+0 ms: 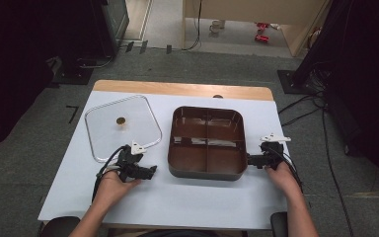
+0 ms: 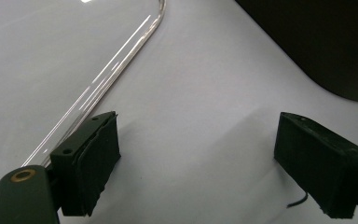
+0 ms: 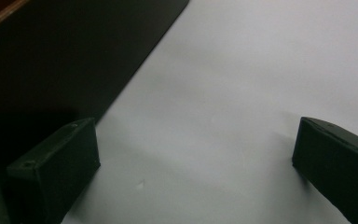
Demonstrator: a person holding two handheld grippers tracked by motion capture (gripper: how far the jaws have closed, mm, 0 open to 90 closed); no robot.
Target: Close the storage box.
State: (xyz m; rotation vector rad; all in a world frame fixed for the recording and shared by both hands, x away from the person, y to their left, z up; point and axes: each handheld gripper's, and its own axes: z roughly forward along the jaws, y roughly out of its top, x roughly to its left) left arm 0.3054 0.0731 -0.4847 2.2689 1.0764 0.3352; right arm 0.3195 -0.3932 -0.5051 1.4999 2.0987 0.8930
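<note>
From the high view, there's a brown divided tray (image 1: 207,143) sitting mid-counter (image 1: 187,202), four compartments, all looking empty. Its clear lid (image 1: 122,127) lies flat just to the left of it, close but not touching, with a little brass-coloured knob (image 1: 121,120) in the middle. The left gripper (image 1: 150,171) sits low on the counter in the gap between the lid's near corner and the tray's front-left corner, aimed toward the tray. The right gripper (image 1: 249,160) is right up against the tray's right side near its front corner. My guess is the person is bracketing the tray from both sides to lift or steady it, maybe before the lid goes on, but that's a judgement call.

Left gripper view: fingers (image 2: 91,163) are spread wide with nothing between them, just bare white counter (image 2: 191,140). The lid's curved edge (image 2: 116,60) runs just beside the left finger, and the tray's dark corner (image 2: 326,46) shows up top right, a bit apart from the other finger.

Right gripper view: also spread wide and empty. One finger (image 3: 56,168) sits right by the tray's dark wall (image 3: 74,56), can't tell if it's actually touching. The other finger (image 3: 335,158) is out over open counter (image 3: 242,93), so it isn't straddling the wall yet.
</note>
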